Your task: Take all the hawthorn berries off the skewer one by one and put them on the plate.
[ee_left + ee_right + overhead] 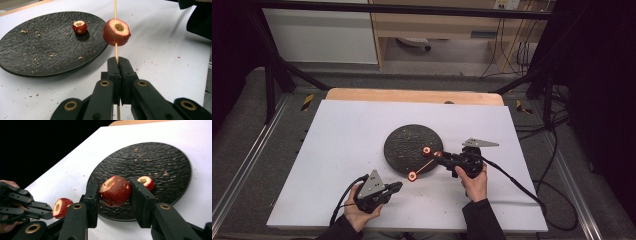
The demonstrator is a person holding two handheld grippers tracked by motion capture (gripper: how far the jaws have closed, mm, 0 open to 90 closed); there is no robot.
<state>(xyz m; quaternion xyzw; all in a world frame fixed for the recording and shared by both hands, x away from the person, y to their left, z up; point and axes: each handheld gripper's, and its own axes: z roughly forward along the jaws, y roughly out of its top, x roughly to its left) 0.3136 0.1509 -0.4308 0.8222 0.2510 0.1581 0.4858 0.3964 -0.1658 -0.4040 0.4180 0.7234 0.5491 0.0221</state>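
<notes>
The left gripper sits near the person, on the left part of the white table. Its jaws are squeezed tight on a thin wooden stick. One red fruit with a hole in its middle is pushed onto the stick, a little way past the jaw tips. In the high view this fruit hangs just off the near edge of the black plate. The stick slants up and to the right from there, toward the right gripper. The right gripper comes in from the right side, over the near right edge of the plate. Its jaws are clamped on a second red fruit, one pad on each side of it. This fruit also has a hole cut in its top. A third, smaller fruit lies on the plate, just behind the held one. Little crumbs are scattered on the plate and on the table around it. The plate sits in the middle of the table.
</notes>
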